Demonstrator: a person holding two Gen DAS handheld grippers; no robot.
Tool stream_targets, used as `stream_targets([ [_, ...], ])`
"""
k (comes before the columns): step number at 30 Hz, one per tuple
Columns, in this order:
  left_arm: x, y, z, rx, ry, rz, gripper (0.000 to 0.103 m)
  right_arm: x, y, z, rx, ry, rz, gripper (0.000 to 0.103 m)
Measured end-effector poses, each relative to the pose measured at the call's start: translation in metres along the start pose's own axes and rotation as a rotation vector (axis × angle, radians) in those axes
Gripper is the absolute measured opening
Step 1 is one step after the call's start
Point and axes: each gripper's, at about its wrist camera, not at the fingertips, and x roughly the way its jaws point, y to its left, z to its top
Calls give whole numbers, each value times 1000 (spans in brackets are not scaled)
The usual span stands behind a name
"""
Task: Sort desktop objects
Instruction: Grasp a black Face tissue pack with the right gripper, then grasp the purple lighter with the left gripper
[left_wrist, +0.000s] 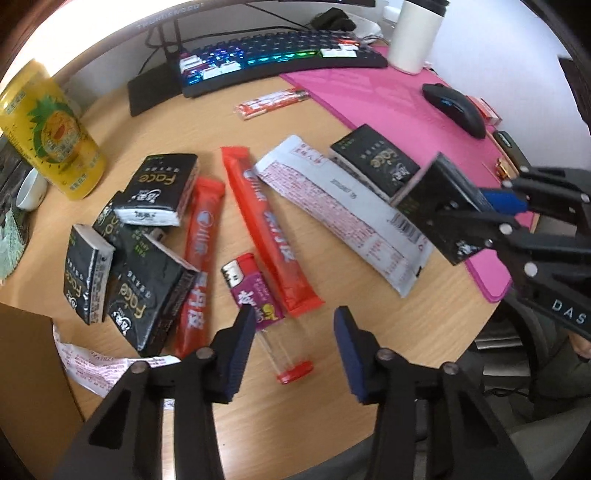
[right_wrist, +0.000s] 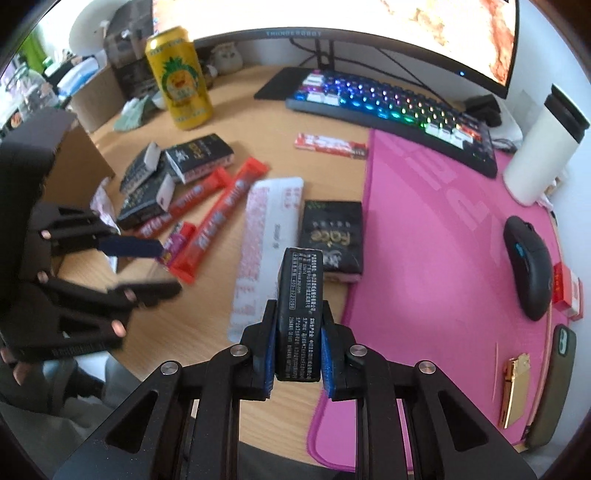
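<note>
Tissue pack (right_wrist: 300, 314) sits clamped edge-on in the right hand-held gripper (right_wrist: 298, 349), lower middle of frame, above the counter (right_wrist: 258, 122). I'd carry it level to the black pack pile (left_wrist: 122, 236) at left. Left hand-held gripper (left_wrist: 293, 350) hangs apart over the lighter (left_wrist: 253, 291).
</note>
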Motion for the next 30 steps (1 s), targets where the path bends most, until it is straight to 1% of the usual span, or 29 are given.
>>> stream_targets([
  [1,0,0,-1,0,-1,11,34,0,-1,-2,0,3,-1,20],
  [2,-1,1,-2,-3,-1,15,18,2,-2,-4,0,10,-1,20],
  [3,-2,2,-4,-4,1,7,15,4,-3,-5,1,14,-2,20],
  [5,-3,4,-8,-4,6,-9,15,6,-4,-7,3,20,-5,20],
  [12,-6,5,-20,-8,23,-31,14,7,-4,-12,-1,41,5,21],
  [16,-5,7,-18,-23,12,-46,14,11,-5,-12,13,46,14,21],
  [20,-4,6,-14,-15,11,-38,15,10,-4,-9,10,39,14,21],
  [22,-2,6,-12,-23,15,-44,25,9,-2,-8,8,33,12,21],
  [23,-1,7,-11,-30,17,-52,40,9,-2,-8,7,31,13,21],
  [24,-1,7,-10,-40,14,-56,53,8,-2,-8,7,28,17,21],
  [26,-4,9,-7,-60,-5,-63,58,8,-1,-8,8,26,19,21],
  [27,-4,9,-6,-60,-8,-62,58,8,-1,-8,9,25,19,21],
  [30,0,9,-1,-63,-4,-22,58,7,0,-8,8,22,18,21],
])
